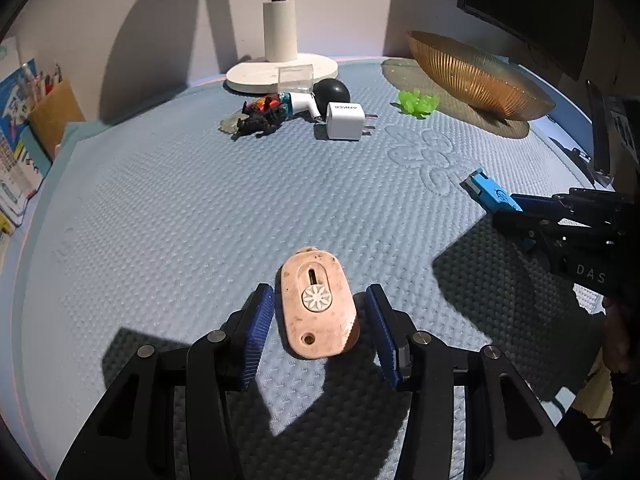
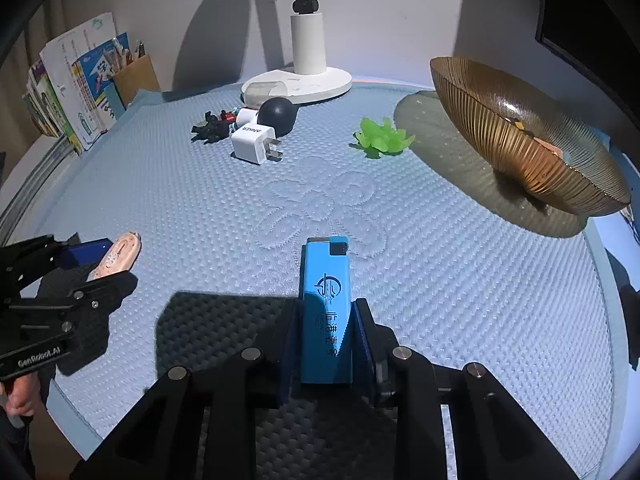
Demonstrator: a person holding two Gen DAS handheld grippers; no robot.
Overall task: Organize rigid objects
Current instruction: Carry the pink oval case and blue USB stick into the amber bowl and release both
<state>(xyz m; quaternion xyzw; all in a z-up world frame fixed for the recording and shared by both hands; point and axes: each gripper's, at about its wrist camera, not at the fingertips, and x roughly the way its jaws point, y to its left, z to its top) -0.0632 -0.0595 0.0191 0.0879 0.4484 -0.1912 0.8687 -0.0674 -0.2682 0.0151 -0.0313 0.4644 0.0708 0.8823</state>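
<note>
Left wrist view: the left gripper [image 1: 320, 320] straddles a pink oval cutter [image 1: 317, 307] lying on the blue mat [image 1: 160, 208], its 2 pads spread and not touching it. The right gripper [image 2: 326, 344] clamps a blue lighter [image 2: 325, 312], the amber bowl [image 2: 520, 140] well apart.

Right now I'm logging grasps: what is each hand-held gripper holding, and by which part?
Right hand-held gripper: blue lighter, clamped by its lower sides. Left hand-held gripper: open around the pink tag, holding nothing.
</note>
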